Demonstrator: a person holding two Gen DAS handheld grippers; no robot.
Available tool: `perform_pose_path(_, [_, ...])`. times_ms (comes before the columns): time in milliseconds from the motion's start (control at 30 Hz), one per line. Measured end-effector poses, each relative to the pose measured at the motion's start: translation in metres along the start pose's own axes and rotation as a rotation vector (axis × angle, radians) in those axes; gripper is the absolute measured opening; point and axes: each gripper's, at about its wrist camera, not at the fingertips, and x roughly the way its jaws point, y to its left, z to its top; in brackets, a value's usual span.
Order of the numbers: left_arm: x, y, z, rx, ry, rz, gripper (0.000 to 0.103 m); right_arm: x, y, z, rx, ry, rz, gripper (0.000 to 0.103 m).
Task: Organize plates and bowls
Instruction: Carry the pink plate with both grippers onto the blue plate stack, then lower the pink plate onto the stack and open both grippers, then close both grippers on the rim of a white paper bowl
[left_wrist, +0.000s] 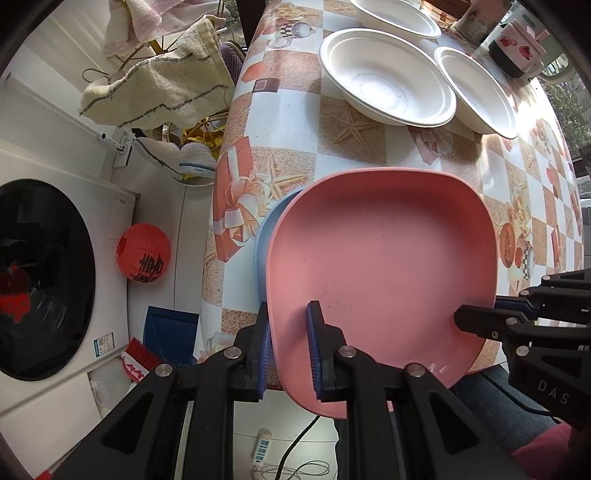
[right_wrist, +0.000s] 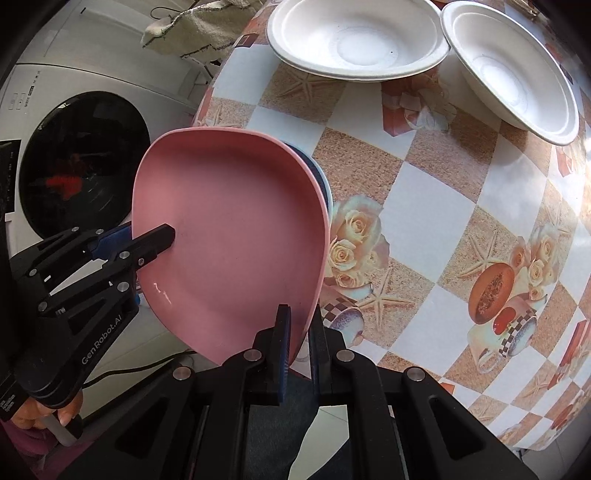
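A pink plate (left_wrist: 380, 266) is held over the near edge of the table, above a blue plate (left_wrist: 267, 229) that shows at its left side. My left gripper (left_wrist: 290, 347) is shut on the pink plate's near left rim. My right gripper (right_wrist: 299, 336) is shut on its near right rim (right_wrist: 310, 295). The right gripper shows at the right in the left wrist view (left_wrist: 476, 314), and the left gripper shows at the left in the right wrist view (right_wrist: 147, 240). The blue plate also peeks out behind the pink plate (right_wrist: 317, 173). Three white bowls (left_wrist: 388, 81) (left_wrist: 476, 92) (left_wrist: 395, 14) sit farther back.
The table (left_wrist: 354, 147) has a checked cloth with shell and flower prints. A cup and containers (left_wrist: 517, 48) stand at the far right. A washing machine (left_wrist: 44, 280), a red lantern (left_wrist: 144, 253) and hanging towels (left_wrist: 155, 88) are left of the table.
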Motion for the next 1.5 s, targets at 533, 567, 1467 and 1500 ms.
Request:
perform_pose_path(533, [-0.004,0.004,-0.003,-0.042,-0.022,0.029,0.059,-0.011,-0.022,0.006,0.057,-0.076,-0.02,0.085])
perform_pose_path(567, [-0.007,0.003,-0.002,-0.04,-0.031,0.012,0.063,-0.015,-0.03,0.005,0.079,-0.083,-0.021,0.085])
perform_pose_path(1467, [-0.055,-0.148,0.184,0.19,-0.192,-0.036,0.069,-0.089,-0.202,0.076,0.392,-0.235,-0.097,0.085])
perform_pose_path(1500, [-0.048,-0.152,0.193,0.196,-0.177,-0.026,0.069,-0.088,-0.204,0.085,0.39,-0.233,-0.097,0.085])
